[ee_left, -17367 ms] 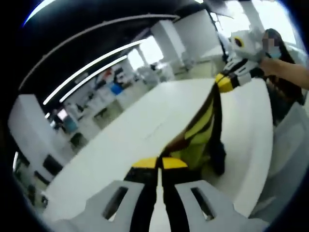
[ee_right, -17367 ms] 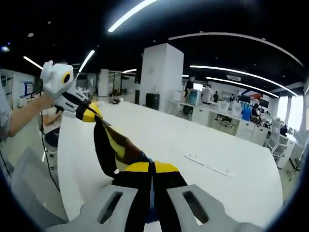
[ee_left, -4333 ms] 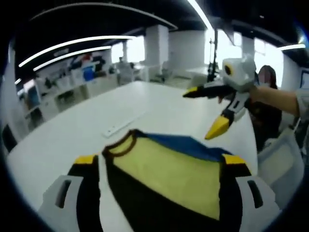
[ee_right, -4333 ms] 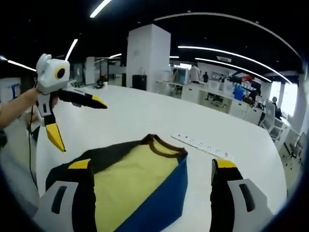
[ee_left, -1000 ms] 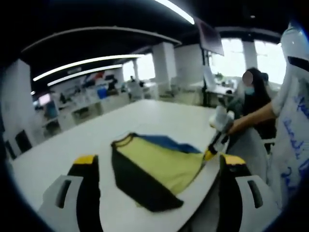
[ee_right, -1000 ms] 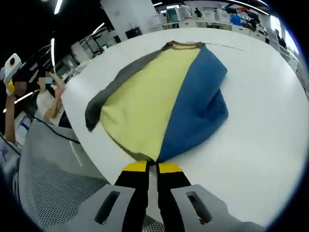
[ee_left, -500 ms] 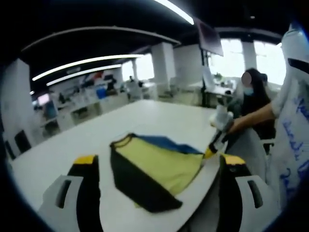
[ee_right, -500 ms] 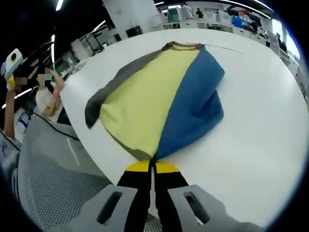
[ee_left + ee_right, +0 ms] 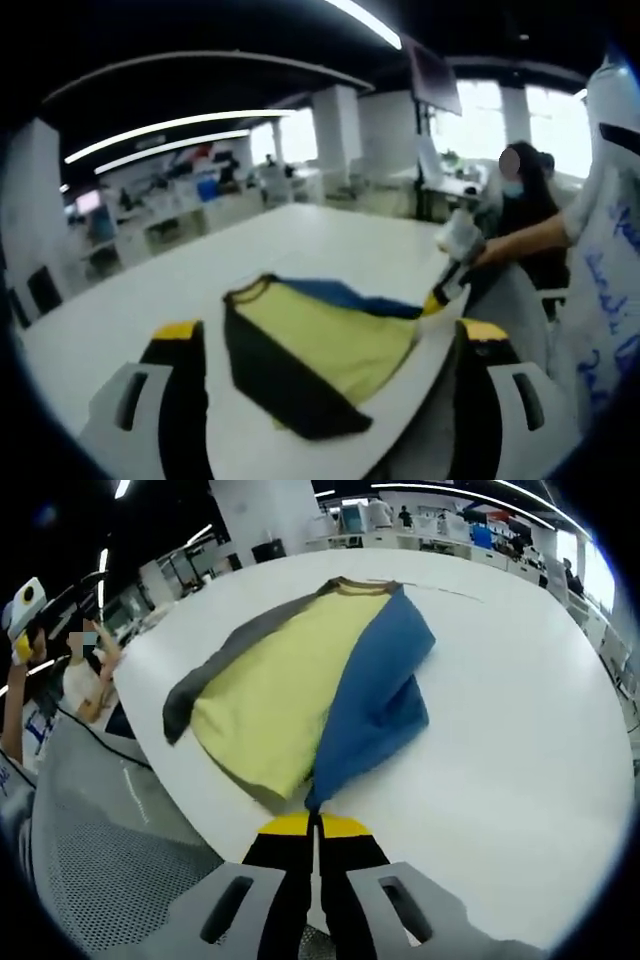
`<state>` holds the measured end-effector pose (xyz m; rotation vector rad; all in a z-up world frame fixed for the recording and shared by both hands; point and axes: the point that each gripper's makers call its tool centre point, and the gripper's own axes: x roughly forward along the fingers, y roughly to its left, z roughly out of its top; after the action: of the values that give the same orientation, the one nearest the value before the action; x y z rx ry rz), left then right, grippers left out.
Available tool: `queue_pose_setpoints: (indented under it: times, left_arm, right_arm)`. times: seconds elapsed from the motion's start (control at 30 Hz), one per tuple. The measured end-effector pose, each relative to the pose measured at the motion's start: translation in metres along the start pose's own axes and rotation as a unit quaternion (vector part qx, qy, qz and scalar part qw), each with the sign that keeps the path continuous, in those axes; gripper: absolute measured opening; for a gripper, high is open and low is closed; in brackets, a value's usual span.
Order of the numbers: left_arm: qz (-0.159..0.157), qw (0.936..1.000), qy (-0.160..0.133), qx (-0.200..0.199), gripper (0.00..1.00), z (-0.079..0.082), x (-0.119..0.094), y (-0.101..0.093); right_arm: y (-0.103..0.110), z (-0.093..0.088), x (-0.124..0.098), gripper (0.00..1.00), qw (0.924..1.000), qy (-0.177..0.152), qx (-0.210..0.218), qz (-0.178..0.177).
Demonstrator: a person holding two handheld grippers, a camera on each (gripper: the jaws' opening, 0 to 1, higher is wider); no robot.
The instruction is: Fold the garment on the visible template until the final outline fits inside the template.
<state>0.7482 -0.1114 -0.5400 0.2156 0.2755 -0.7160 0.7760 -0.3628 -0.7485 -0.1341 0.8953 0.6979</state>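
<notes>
Change: your right tool [image 9: 315, 825] has its jaws pressed together on the blue hem of the shirt [image 9: 300, 695], and over the last second the blue side has drawn in narrower and risen toward the tool; a fold of that side looks begun.
Left tool: your left tool [image 9: 325, 335] is spread wide and holds nothing; it hovers above the table [image 9: 180, 290], near the shirt's dark sleeve edge.
Shirt: it lies flat near the table's corner, collar [image 9: 352, 584] pointing away from you, yellow middle, grey-black on one side, blue on the other. In the left gripper view the right tool [image 9: 440, 297] sits at the shirt's [image 9: 320, 335] far corner.
Meaning: the outline is wide as it lies, so I judge the task only started; carry the blue side over the yellow and lay it down.
Template: I cannot make out a marked outline under the shirt, so whether it fits I cannot tell.
Around: a thin strip [image 9: 440, 588] lies on the table beyond the collar, well apart. A mesh chair [image 9: 110, 870] stands by the table's edge. A person [image 9: 520, 215] sits past the corner.
In the way: nothing lies on the shirt. The hem is close to the table's edge, so a pull toward you could drag it off.
</notes>
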Motion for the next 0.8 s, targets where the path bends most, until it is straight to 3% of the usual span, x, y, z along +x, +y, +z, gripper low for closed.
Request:
queue_pose_setpoints:
  times: [0.37,0.8]
  left_arm:
    - [-0.002,1.0000,-0.004,-0.004,0.99,0.005,-0.001,-0.004]
    - [0.010,0.9999,-0.011,-0.003,0.99,0.015,0.006,-0.007]
  right_arm:
    - [-0.040,0.021,-0.027,0.01,0.9982,-0.039,0.010,-0.044]
    - [-0.093,0.040,-0.056,0.01,0.9929,-0.057,-0.009,-0.104]
